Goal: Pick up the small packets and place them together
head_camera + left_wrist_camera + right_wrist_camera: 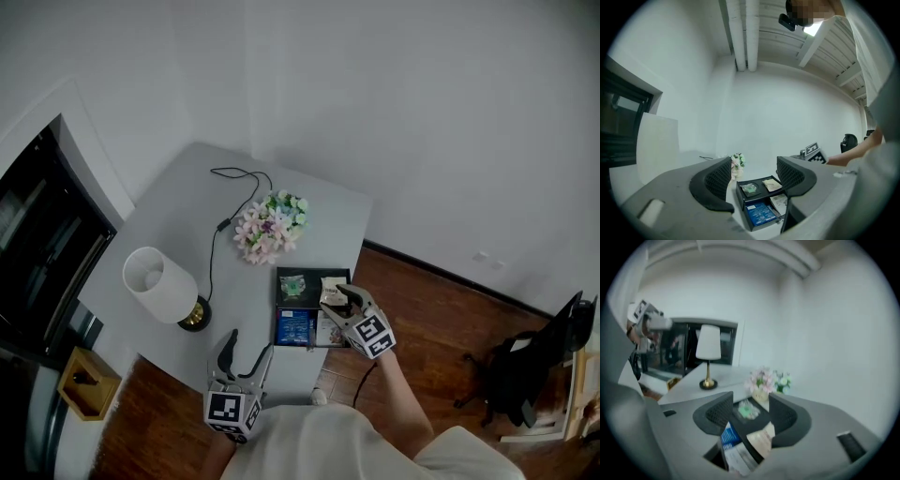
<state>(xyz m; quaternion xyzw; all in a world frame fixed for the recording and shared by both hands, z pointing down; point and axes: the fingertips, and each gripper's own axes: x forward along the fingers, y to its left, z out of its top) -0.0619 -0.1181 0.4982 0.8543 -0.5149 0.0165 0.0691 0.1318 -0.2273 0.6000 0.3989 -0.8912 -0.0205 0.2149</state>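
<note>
Right gripper (340, 298), jaws apart above the small flat beige packet (331, 286), should lift straight; left gripper (248, 347), at 7 o'clock, gapes empty.

Plain white wall (422, 122) on all sides, dark skirting (441, 272) at its foot, small white socket plate (486, 259) low down. Floor (441, 319) of reddish-brown wood boards. Grey table (178, 225) set into the corner. On it: lamp with white drum shade (157, 283) on a brass base (195, 316), unlit; thin black cable (223, 225) looping across the top; bunch of pink, white and green flowers (270, 227). Large dark glazed opening (37, 234) in the left wall, black-framed. Small wooden box (87, 382) on the floor beneath it. Black office chair (530, 370) far right. Overhead, white pipes (743, 33) run along a ribbed white ceiling. Light even, soft.
</note>
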